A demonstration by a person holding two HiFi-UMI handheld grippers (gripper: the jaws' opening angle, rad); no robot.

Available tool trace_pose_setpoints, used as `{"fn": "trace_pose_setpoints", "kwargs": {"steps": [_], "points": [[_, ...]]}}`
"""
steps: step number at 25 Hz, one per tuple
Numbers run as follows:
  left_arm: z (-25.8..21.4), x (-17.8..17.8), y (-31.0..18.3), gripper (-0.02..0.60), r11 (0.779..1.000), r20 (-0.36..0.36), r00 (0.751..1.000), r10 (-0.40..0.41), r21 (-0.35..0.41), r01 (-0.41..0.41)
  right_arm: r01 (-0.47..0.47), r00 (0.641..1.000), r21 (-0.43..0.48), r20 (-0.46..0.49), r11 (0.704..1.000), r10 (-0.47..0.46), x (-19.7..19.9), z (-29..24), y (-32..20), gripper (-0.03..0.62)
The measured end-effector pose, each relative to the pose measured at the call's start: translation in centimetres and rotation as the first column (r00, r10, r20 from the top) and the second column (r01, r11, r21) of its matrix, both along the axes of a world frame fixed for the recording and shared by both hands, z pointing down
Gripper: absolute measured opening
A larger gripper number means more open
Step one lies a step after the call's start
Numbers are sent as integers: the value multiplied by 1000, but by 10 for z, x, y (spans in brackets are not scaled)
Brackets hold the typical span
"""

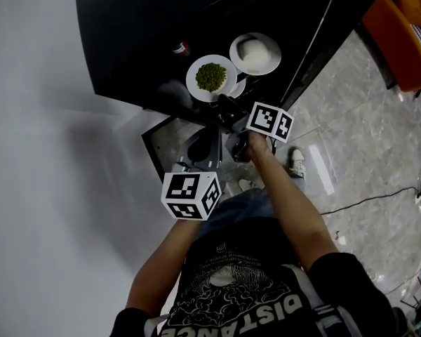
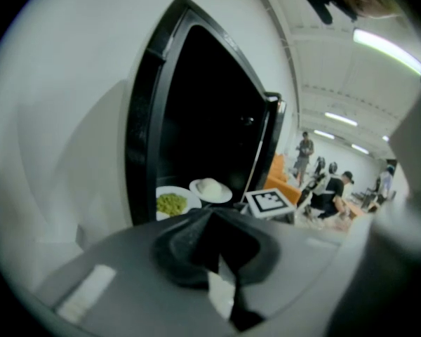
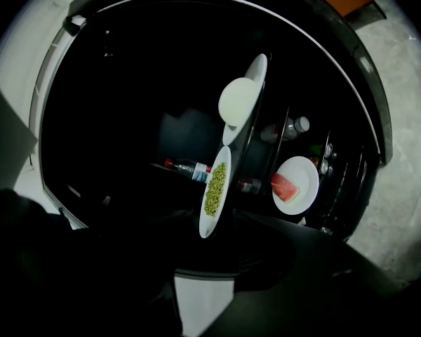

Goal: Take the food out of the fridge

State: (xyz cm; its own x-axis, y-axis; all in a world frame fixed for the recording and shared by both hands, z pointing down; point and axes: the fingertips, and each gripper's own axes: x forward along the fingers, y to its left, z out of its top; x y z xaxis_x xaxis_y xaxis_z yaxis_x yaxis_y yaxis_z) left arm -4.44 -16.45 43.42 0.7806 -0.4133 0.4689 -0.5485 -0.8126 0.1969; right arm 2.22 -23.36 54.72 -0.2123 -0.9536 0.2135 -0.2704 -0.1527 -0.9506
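Three plates sat in the open fridge (image 1: 140, 20), peas (image 3: 214, 188), white mound (image 3: 237, 100), watermelon (image 3: 286, 187) shown only in the right gripper view, one bottle (image 3: 189, 168), right tool (image 1: 223, 109) wide, left tool (image 2: 214, 220) narrow, both empty.

The fridge (image 3: 140, 104) interior is almost black in the right gripper view; only the white plates (image 3: 305, 174) catch light. Ceiling strip lights (image 2: 387, 52) brighten the left gripper view, where the near foreground is blurred. Both views bend at their dark rounded edges. In the head view a soft shadow lies on the wall (image 1: 91, 167).
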Motion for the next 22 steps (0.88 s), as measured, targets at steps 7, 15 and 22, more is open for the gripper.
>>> {"fn": "trace_pose_setpoints", "kwargs": {"steps": [7, 15, 22], "points": [[5, -15, -7, 2, 1000, -3, 1000, -12, -14, 12, -44, 991, -23, 126, 999, 47, 3, 10, -12, 110], [3, -25, -13, 2, 999, -27, 999, -47, -19, 46, -92, 953, -40, 285, 995, 99, 5, 13, -15, 11], [0, -32, -11, 2, 997, -31, 997, -71, -21, 71, -76, 947, -26, 310, 997, 80, 4, 4, -15, 11]]}}
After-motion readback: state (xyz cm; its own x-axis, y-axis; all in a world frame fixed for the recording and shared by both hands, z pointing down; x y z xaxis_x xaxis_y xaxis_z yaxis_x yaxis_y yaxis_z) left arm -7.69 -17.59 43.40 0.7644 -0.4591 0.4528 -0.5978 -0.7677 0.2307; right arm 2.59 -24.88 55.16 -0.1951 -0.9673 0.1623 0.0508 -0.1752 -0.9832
